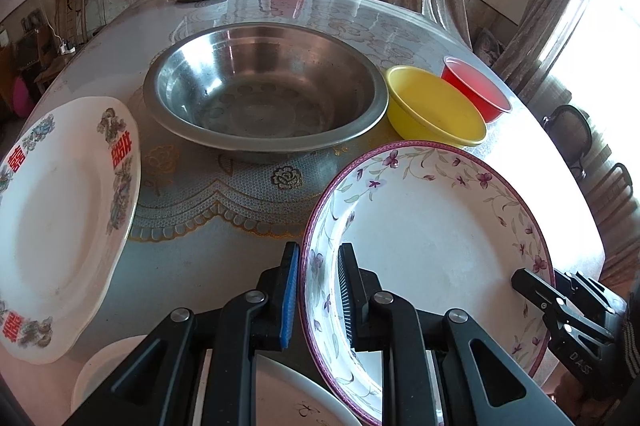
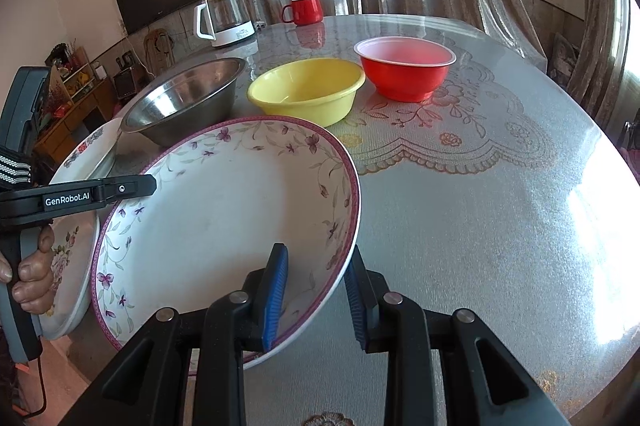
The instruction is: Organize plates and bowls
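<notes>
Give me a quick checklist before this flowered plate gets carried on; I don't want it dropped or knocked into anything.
1. Left gripper clamped on the flowered plate rim: ok, one pad inside, one outside.
2. Right gripper clamped on the opposite rim: ok.
3. Plate lifted clear of the table: ok, though tilted.
4. Plate empty, nothing to slide off: ok.
5. Clearance from the plate with red characters beside it: cannot tell, it sits close in the right wrist view.
6. Space ahead: not ok if pushed straight on; steel basin and yellow bowl stand there.
</notes>
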A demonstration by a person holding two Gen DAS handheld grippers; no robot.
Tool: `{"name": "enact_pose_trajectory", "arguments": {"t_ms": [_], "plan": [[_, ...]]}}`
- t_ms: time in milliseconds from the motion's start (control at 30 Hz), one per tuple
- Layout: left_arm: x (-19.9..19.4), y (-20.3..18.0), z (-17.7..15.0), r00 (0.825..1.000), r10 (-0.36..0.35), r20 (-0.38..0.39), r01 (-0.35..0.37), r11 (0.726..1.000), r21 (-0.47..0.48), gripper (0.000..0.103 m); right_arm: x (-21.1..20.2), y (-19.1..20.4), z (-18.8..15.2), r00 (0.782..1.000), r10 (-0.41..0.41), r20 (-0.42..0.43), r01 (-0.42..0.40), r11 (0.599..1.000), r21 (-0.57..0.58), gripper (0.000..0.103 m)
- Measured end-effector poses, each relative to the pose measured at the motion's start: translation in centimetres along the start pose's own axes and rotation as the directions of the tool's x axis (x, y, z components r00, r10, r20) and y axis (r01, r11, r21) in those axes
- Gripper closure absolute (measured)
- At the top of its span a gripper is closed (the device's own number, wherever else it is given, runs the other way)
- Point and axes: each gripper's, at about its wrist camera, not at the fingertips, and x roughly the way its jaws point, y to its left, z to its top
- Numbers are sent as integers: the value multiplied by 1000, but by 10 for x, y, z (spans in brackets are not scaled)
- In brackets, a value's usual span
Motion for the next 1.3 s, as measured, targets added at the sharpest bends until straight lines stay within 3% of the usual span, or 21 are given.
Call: {"name": "enact_pose_trajectory", "arguments": {"t_ms": [233,333,1067,1233,1300], "plan": [[1,5,-8,1000,-8,-15,8,1000,-14,85,12,-1,4,1000,-9,-15,9,1000,15,75],[-2,2,-11,1000,16,-1,-16,1000,3,85,12,0,4,1000,-11,-16,11,1000,11,75],[-51,6,-45,994,-23,104,17,999,51,87,1,12,-13,999,-33,-18,33,999,-11,69],[-58,12,-56,993,25,114,-32,998,59,87,1,14,-13,999,-42,-12,42,999,-15,67],[-59,17,-59,994,15,108,-19,999,39,86,1,14,-13,999,-44,-14,44,999,-15,67]]}}
